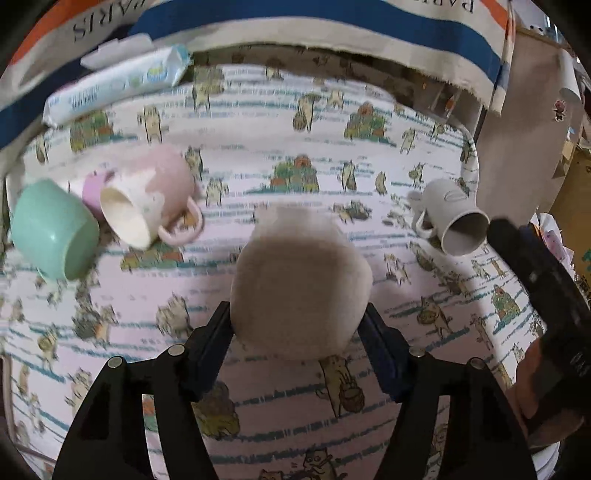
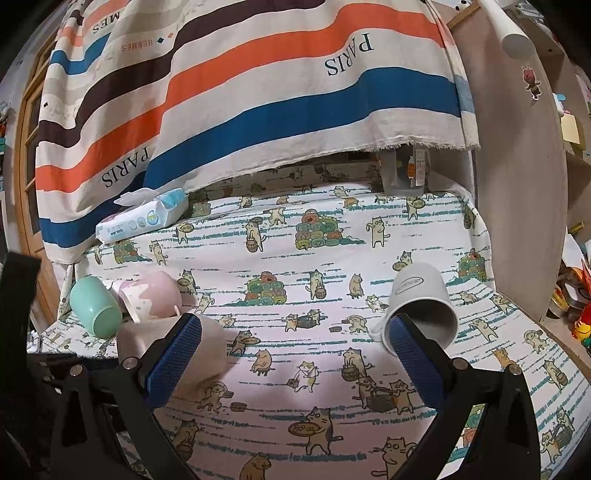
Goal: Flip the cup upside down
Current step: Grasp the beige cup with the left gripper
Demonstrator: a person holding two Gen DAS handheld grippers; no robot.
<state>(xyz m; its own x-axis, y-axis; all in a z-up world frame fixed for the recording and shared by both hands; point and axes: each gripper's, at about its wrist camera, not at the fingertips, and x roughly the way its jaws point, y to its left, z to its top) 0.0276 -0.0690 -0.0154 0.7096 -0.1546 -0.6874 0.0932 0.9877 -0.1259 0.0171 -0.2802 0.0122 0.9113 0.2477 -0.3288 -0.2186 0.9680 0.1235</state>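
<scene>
Beige cup (image 1: 301,291) blurred, base toward camera, clamped in left gripper (image 1: 299,325) jaws; right gripper (image 2: 295,332) jaws spread, empty.

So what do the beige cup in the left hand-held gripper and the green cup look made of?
Beige cup: looks like matte plastic, no shine, though blurred. Green cup: probably smooth plastic, thin rim, slight sheen.

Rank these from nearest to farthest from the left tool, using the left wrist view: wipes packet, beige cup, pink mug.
1. Beige cup: between the left tool's fingers, centre.
2. Pink mug: lying on its side, farther back to the left.
3. Wipes packet: far back left, by the striped cloth.
</scene>
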